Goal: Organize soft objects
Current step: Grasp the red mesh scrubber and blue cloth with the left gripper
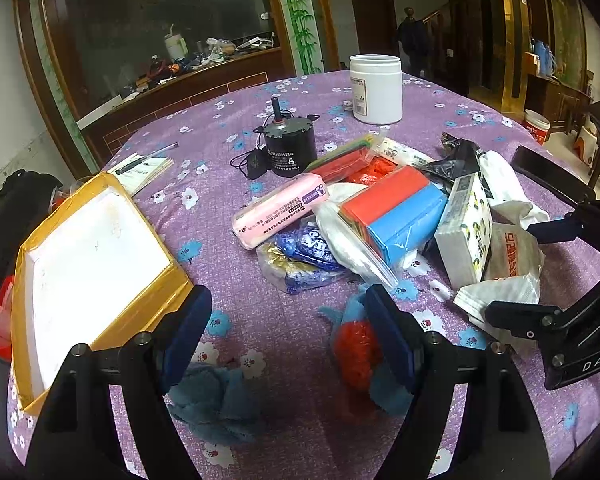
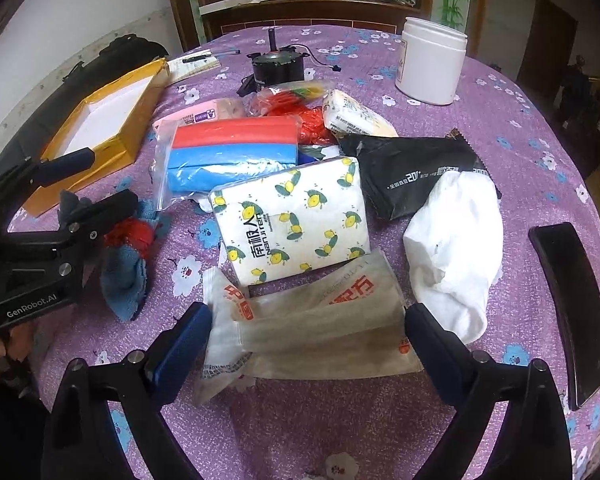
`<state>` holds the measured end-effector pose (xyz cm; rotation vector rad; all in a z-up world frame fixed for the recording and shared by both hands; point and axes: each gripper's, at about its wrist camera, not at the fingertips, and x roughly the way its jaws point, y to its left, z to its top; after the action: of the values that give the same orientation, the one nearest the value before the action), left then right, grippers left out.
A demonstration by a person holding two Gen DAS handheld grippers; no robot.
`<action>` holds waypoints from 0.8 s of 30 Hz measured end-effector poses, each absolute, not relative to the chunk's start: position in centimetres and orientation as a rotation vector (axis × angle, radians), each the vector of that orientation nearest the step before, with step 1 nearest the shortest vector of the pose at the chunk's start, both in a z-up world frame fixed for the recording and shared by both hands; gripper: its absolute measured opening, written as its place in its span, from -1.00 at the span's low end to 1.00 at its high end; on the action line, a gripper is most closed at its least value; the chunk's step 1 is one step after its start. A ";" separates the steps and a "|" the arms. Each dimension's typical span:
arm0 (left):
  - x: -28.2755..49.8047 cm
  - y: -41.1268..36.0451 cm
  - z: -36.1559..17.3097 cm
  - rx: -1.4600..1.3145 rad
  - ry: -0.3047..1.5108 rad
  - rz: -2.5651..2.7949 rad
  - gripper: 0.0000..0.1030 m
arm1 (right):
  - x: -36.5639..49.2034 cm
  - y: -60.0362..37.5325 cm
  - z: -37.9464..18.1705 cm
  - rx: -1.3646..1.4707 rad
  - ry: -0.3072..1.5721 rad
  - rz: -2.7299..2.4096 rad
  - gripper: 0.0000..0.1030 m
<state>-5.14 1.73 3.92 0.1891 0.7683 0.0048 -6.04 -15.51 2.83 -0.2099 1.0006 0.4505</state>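
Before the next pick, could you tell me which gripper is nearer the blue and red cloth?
Left. The left gripper is over the blue and red cloth, one finger against it; the right gripper straddles a clear packet farther off.

Both wrist cams sit close above the tabletop (image 1: 284, 400), angled down along their fingers (image 1: 188, 332): left faces the pile from the box (image 1: 96, 248) side, right from nearer, sharing the tissue pack (image 2: 292, 224).
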 end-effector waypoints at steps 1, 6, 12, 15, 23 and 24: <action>-5.1 1.7 3.9 0.189 0.769 0.004 0.54 | -6.1 -15.5 2.9 -0.211 0.999 0.452 0.87; -5.2 1.7 3.9 0.192 0.771 0.004 0.54 | -6.2 -15.5 3.2 -0.204 0.993 0.457 0.84; -5.1 2.0 3.9 0.173 0.782 -0.010 0.54 | -6.4 -15.6 4.0 -0.186 0.966 0.462 0.82; -5.1 2.7 4.2 0.147 0.783 0.000 0.54 | -6.5 -16.0 4.6 -0.178 0.946 0.462 0.82; -5.3 5.6 5.3 0.051 0.787 -0.072 0.54 | -7.0 -16.7 6.0 -0.158 0.910 0.462 0.82; -5.3 6.1 5.3 0.027 0.792 -0.093 0.54 | -7.2 -16.8 6.3 -0.155 0.900 0.463 0.82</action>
<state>-5.33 6.13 5.30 0.0266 0.7923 -0.0930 -7.16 -16.84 6.27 -0.1552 0.9000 0.4626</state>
